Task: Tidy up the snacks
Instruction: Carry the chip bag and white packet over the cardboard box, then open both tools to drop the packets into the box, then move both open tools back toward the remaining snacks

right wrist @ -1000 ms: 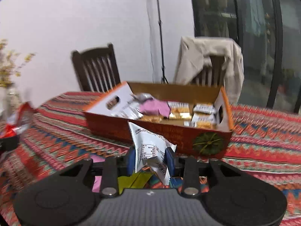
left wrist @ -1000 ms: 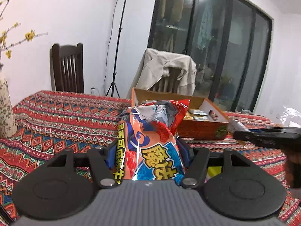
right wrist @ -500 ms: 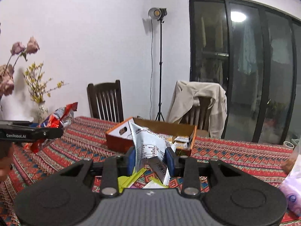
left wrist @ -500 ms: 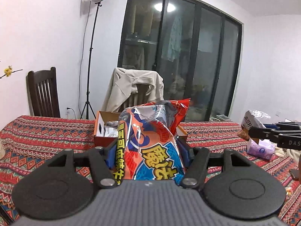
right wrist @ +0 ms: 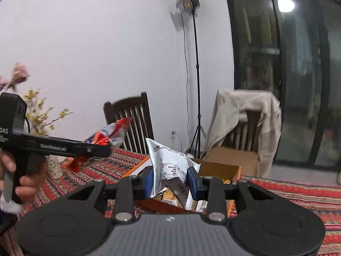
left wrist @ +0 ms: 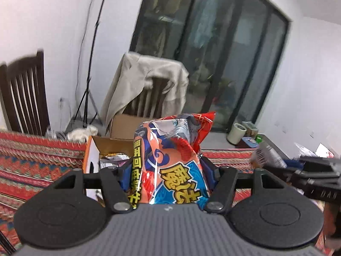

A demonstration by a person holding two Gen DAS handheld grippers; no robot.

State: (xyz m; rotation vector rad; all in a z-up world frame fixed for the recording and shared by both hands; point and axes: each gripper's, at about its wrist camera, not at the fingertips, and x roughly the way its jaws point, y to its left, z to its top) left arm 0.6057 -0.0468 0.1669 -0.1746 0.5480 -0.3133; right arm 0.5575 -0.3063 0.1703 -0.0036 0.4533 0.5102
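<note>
Holding both snacks above the desk (left wrist: 32,155): left gripper (left wrist: 168,170) jaws clamped the red chip bag (left wrist: 170,160), right gripper (right wrist: 170,176) jaws pinched the white packet (right wrist: 168,164), long axes upright, snack box (right wrist: 219,168) at 12 o'clock, right nearer.

Glossy foil snack bag (left wrist: 170,162), matt cardboard box (left wrist: 106,144), woven patterned tablecloth (left wrist: 32,162).

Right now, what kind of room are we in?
Probably a dining room at home: a table with a patterned tablecloth, wooden chairs, one with a coat draped over it, and big dark glass doors.
</note>
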